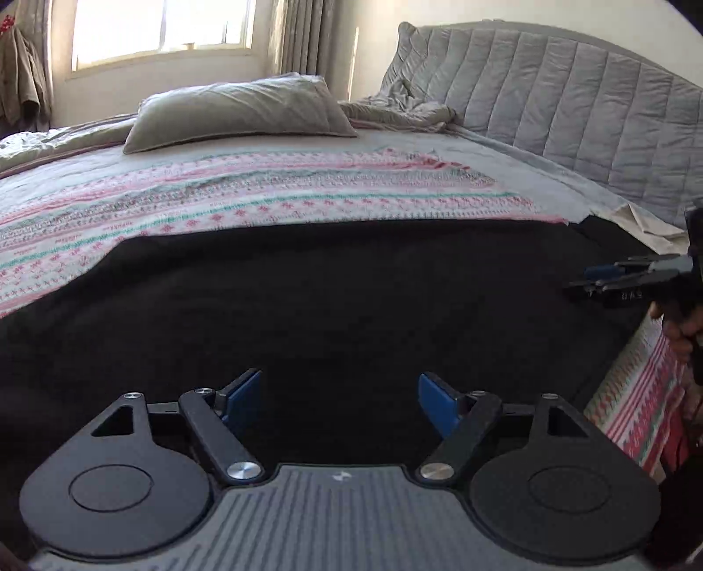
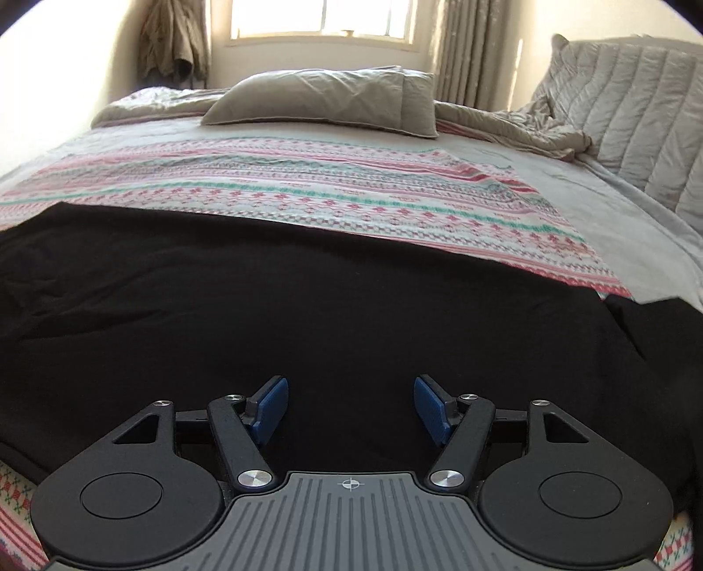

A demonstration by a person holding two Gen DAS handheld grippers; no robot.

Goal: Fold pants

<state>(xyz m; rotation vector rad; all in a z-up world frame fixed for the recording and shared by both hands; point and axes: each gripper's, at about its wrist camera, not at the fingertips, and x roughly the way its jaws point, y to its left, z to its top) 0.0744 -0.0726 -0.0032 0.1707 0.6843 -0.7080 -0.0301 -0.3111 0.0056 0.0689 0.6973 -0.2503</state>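
Black pants [image 1: 334,290] lie spread flat across the near part of the bed, on a pink and teal patterned blanket [image 1: 246,197]. They also fill the lower half of the right wrist view [image 2: 307,307]. My left gripper [image 1: 340,402] is open and empty, just above the pants near their front edge. My right gripper [image 2: 350,406] is open and empty, low over the pants. The right gripper also shows at the far right of the left wrist view [image 1: 615,276], over the pants' right end.
A grey pillow [image 1: 241,110] lies at the far side of the bed. A quilted grey headboard cushion [image 1: 571,96] stands at the right. A crumpled grey sheet [image 1: 404,110] lies beside it. A window [image 1: 162,30] and curtains are behind.
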